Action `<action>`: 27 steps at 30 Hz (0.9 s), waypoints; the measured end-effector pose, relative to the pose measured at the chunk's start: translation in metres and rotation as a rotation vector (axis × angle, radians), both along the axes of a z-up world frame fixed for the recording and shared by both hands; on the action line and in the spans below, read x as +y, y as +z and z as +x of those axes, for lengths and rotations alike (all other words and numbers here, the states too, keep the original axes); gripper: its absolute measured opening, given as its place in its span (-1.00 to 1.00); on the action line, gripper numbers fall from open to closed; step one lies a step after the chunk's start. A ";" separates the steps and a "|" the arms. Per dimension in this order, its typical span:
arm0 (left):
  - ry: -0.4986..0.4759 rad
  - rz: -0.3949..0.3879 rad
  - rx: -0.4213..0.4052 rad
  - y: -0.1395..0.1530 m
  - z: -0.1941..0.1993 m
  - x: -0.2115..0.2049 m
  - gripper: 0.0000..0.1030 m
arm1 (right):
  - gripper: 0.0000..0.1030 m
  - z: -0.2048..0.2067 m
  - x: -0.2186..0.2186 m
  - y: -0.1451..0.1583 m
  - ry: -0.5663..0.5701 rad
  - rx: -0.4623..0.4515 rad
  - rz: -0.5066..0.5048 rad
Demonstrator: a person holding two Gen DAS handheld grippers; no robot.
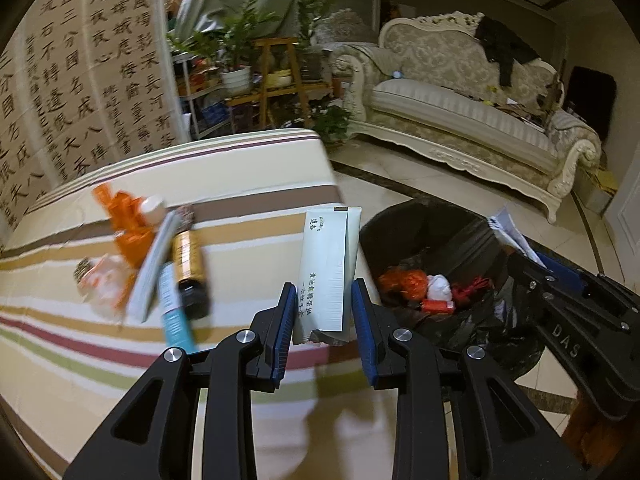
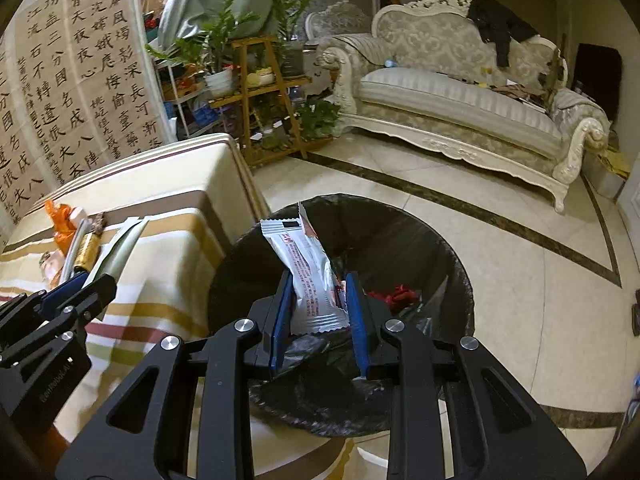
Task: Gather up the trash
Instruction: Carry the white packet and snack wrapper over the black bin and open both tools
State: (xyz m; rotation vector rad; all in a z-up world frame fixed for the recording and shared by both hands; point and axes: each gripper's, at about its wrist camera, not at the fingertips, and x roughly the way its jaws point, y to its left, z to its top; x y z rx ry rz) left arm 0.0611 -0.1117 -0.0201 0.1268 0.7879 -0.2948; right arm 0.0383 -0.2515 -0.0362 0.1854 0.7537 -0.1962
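My left gripper (image 1: pixel 323 296) holds a long white-green sachet (image 1: pixel 328 272) between its blue pads above the striped table's (image 1: pixel 248 184) right edge. My right gripper (image 2: pixel 320 292) is shut on a white snack wrapper (image 2: pixel 310 276) with red print and holds it over the black-lined trash bin (image 2: pixel 400 232). The bin (image 1: pixel 436 232) holds red and white scraps. More trash lies on the table: an orange wrapper (image 1: pixel 128 220), a gold-labelled bottle (image 1: pixel 190 268), a blue-white tube (image 1: pixel 172 312), a flat white packet (image 1: pixel 154 264).
The bin stands on a tiled floor (image 2: pixel 520 280) just right of the table. A cream sofa (image 2: pixel 460 96) and a wooden plant stand (image 2: pixel 260 92) are further back. A calligraphy screen (image 1: pixel 80 80) stands behind the table.
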 end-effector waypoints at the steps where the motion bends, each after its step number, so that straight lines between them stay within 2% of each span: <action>1: -0.007 0.001 0.001 -0.001 0.001 -0.004 -0.42 | -0.50 0.001 -0.003 -0.001 -0.005 0.002 0.001; 18: -0.042 0.028 0.007 -0.010 0.023 -0.046 -0.39 | -0.49 0.022 -0.034 -0.014 -0.075 0.023 0.005; 21: -0.053 0.033 0.017 -0.012 0.026 -0.050 -0.32 | -0.47 0.025 -0.035 -0.018 -0.081 0.030 0.011; 22: -0.052 0.035 0.020 -0.013 0.026 -0.051 -0.21 | -0.46 0.025 -0.035 -0.020 -0.083 0.034 0.013; 23: -0.050 0.035 0.021 -0.014 0.027 -0.051 -0.04 | -0.32 0.026 -0.036 -0.021 -0.085 0.037 0.016; 24: -0.047 0.032 0.020 -0.014 0.027 -0.050 0.01 | -0.10 0.025 -0.037 -0.022 -0.089 0.038 0.019; 27: -0.038 0.030 0.020 -0.014 0.027 -0.049 0.11 | -0.06 0.024 -0.038 -0.022 -0.098 0.033 0.013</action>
